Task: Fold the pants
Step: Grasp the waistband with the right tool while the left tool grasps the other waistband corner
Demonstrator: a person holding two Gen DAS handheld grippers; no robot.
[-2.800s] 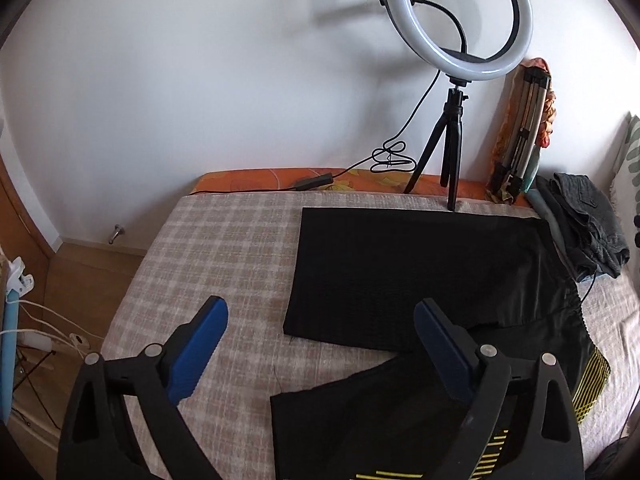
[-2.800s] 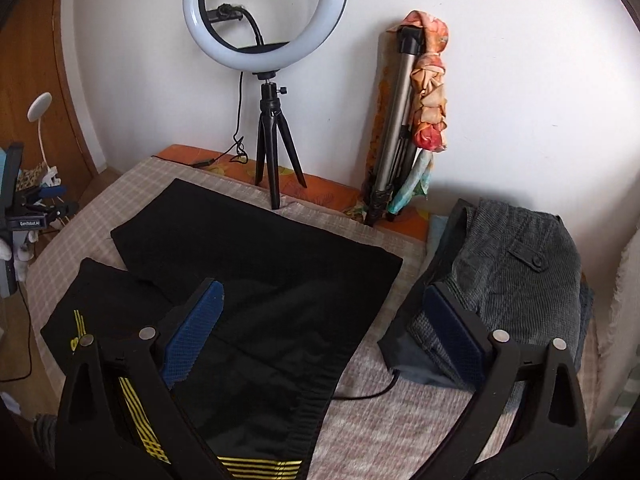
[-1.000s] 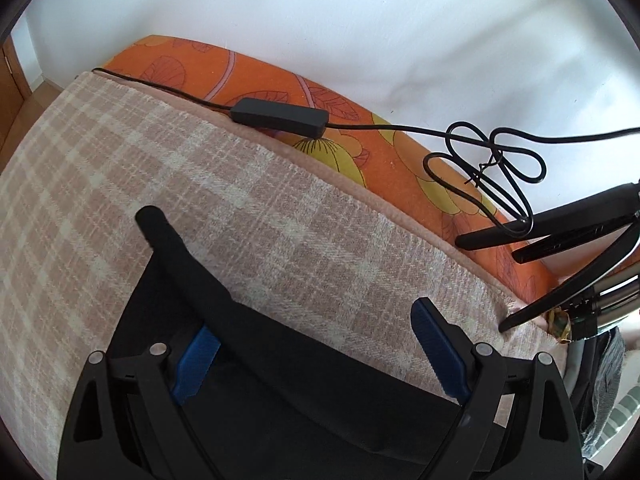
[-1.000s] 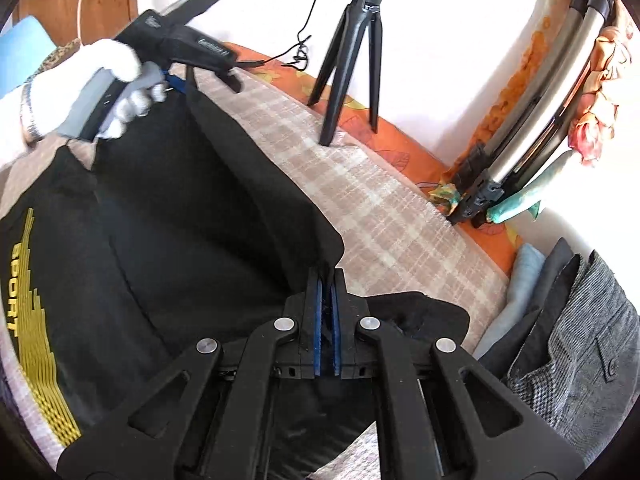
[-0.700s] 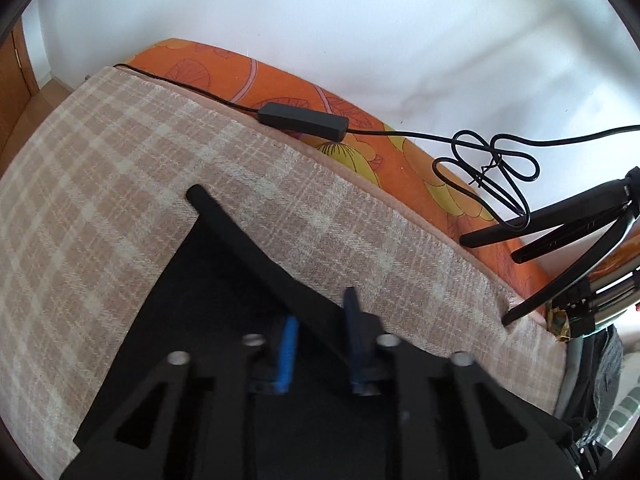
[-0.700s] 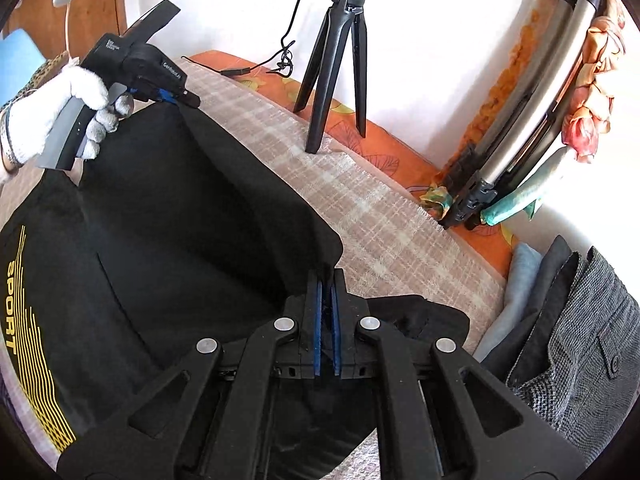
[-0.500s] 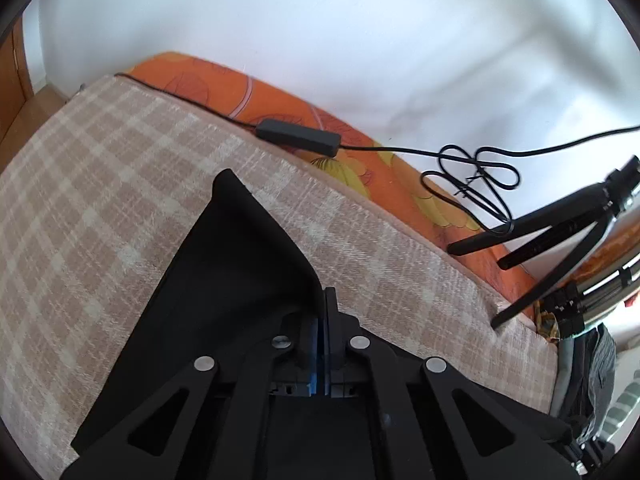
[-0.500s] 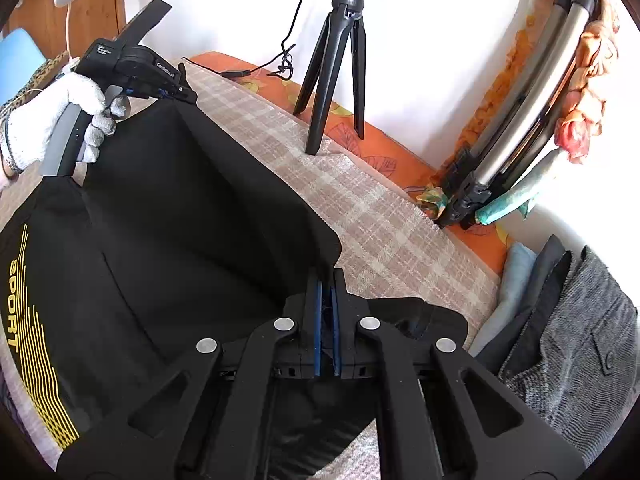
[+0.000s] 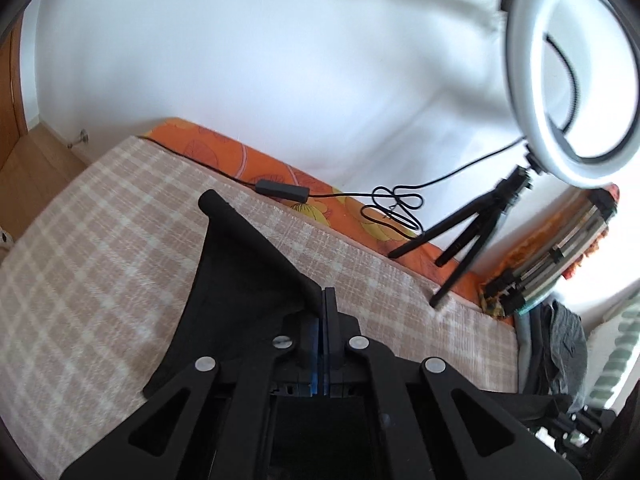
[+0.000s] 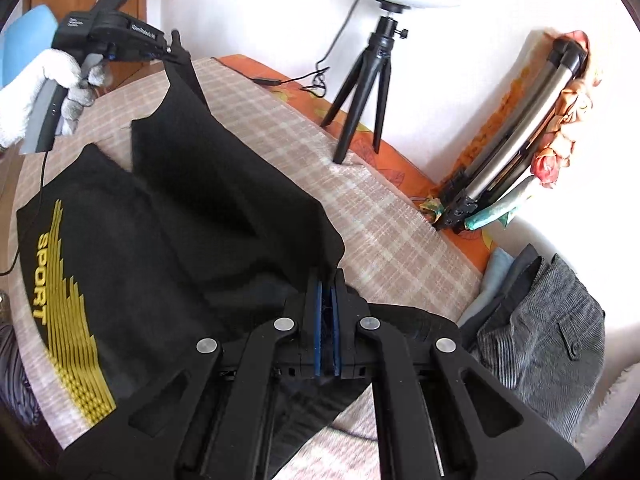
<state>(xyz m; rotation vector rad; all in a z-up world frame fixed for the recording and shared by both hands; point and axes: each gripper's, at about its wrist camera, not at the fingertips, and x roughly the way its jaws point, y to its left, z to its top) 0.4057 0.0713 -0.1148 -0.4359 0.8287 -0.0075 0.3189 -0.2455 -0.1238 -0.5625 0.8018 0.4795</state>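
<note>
Black fabric fills the lower middle of my left wrist view: the black sport pants [image 9: 240, 280] rise from the beige plaid bedspread [image 9: 100, 260] to my left gripper [image 9: 322, 300], whose blue pads are pressed together on the leg's far edge. One loose hem corner sticks out ahead and to the left. Beyond it sit the white ring light on its black tripod [image 9: 568, 80] and its black cable [image 9: 392, 208].

From my right wrist view, my right gripper [image 10: 326, 280] is pinched on the same edge nearer the waist, close to the grey corduroy garment pile [image 10: 552, 340]. I see the left gripper [image 10: 168, 50] across the bed at upper left, holding the hem end high. The lifted leg's long axis runs between my two grippers; the second leg, with yellow SPORT print [image 10: 52, 280], lies flat below and towards me. I judge the coming move carries this held edge towards me over that leg, both hands travelling together.
</note>
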